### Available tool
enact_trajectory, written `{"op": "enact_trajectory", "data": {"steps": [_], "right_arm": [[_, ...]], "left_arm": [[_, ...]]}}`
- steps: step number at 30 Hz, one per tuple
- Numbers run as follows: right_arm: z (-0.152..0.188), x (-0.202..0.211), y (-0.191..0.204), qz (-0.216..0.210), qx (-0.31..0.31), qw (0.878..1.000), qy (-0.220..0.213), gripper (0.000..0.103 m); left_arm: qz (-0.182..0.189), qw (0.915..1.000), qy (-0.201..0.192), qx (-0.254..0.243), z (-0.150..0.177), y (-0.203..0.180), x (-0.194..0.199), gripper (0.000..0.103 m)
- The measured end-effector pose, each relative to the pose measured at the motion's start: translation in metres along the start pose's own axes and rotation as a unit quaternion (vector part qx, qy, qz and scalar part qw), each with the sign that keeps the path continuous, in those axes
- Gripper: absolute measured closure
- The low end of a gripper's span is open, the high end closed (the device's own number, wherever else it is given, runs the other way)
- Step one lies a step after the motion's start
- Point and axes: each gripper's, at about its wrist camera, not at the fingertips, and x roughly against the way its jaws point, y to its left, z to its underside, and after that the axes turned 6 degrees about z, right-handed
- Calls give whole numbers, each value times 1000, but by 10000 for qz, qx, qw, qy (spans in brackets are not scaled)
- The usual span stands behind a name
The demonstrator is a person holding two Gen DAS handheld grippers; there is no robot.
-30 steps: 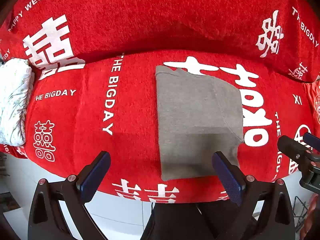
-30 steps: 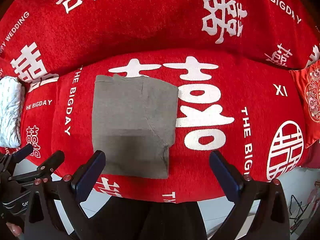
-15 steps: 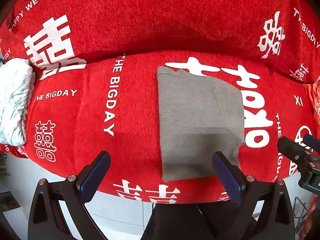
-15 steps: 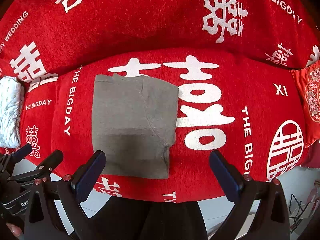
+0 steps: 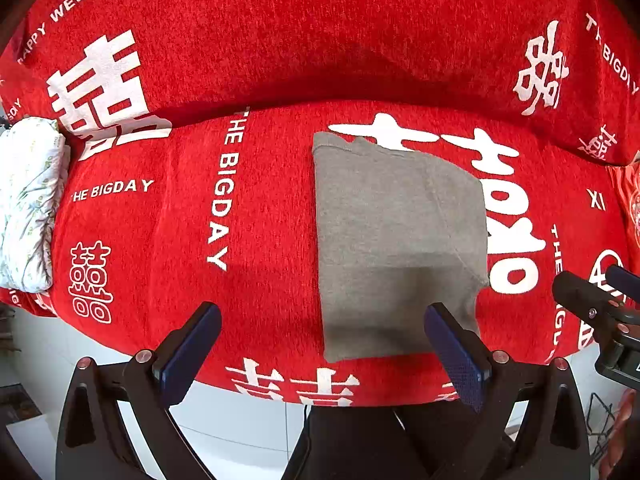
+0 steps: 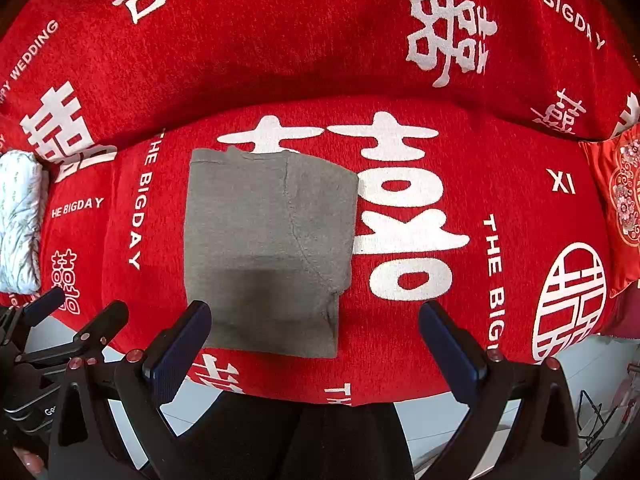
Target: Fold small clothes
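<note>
Both claws stay spread wide and hold nothing: the left claw (image 5: 322, 350) and the right claw (image 6: 314, 348). Just past them, the folded gray cloth (image 6: 268, 252) lies flat on the red sofa cover (image 6: 500, 320), unmoved.

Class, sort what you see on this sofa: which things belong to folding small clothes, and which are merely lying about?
Part of the job:
grey garment, lying partly folded
left gripper, open
right gripper, open

Just lying about:
white patterned bundle, far left
red embroidered cushion, far right
red sofa cover
</note>
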Motion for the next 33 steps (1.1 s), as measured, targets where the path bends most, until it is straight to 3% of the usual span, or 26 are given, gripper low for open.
{"op": "enact_trajectory", "data": {"steps": [33], "right_arm": [[-1,2,4,-3,55,10000,3,0]], "left_arm": [[-18,10000,-25,-36,2,-3,2,2]]}}
